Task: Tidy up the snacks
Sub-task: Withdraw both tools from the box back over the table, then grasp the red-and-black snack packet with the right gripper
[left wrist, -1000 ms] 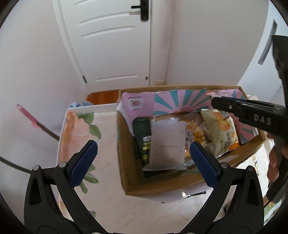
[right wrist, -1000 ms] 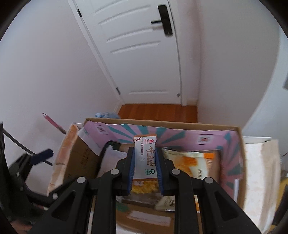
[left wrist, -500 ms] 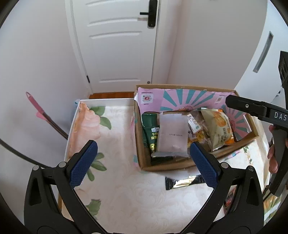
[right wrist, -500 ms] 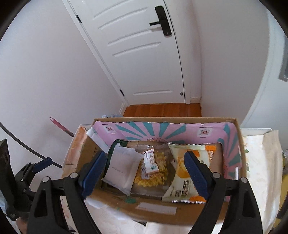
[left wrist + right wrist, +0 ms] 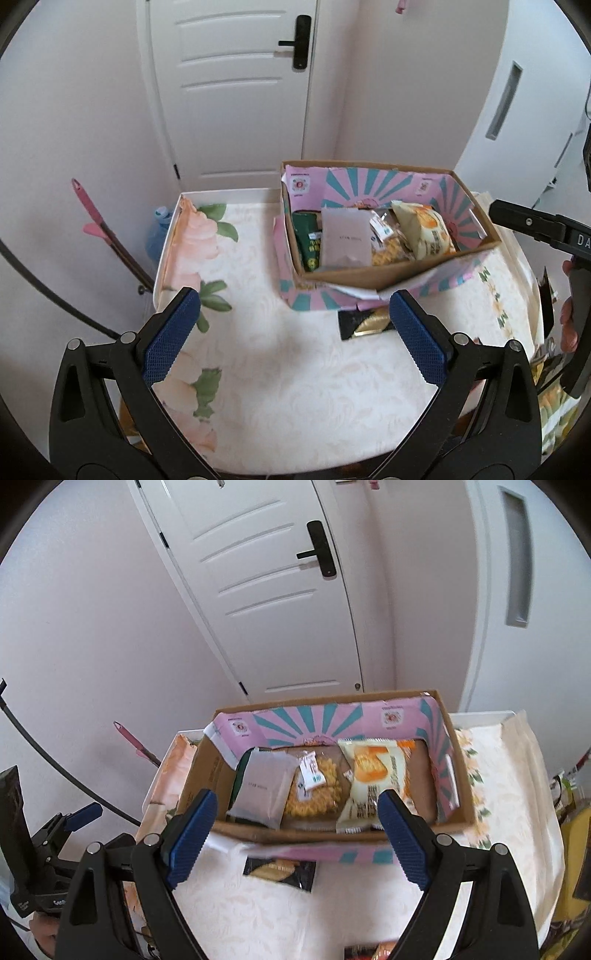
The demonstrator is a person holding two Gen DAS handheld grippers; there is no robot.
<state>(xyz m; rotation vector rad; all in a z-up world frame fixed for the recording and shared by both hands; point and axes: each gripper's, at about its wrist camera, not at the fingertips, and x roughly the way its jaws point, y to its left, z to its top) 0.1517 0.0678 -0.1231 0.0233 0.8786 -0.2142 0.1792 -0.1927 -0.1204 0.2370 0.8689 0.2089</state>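
A cardboard box (image 5: 373,278) (image 5: 466,775) with a pink and teal lining stands on the table. It holds a green packet (image 5: 307,242), a grey pouch (image 5: 346,238) (image 5: 263,784), a small white sachet (image 5: 311,771) on a yellow snack bag (image 5: 325,794), and a pale orange-printed bag (image 5: 424,229) (image 5: 373,775). A black and gold packet (image 5: 364,323) (image 5: 280,871) lies on the table in front of the box. My left gripper (image 5: 293,338) is open and empty, above the table before the box. My right gripper (image 5: 293,838) is open and empty, near the box's front edge.
The table has a floral cloth (image 5: 258,350). More snack bags lie at the right edge (image 5: 550,398) (image 5: 569,801). A pink-handled tool (image 5: 99,229) and a blue bottle (image 5: 157,236) stand left of the table. A white door (image 5: 236,85) is behind.
My right gripper opened and dropped the white sachet into the box. Both grippers have pulled back from the box, and the black and gold packet came into view.
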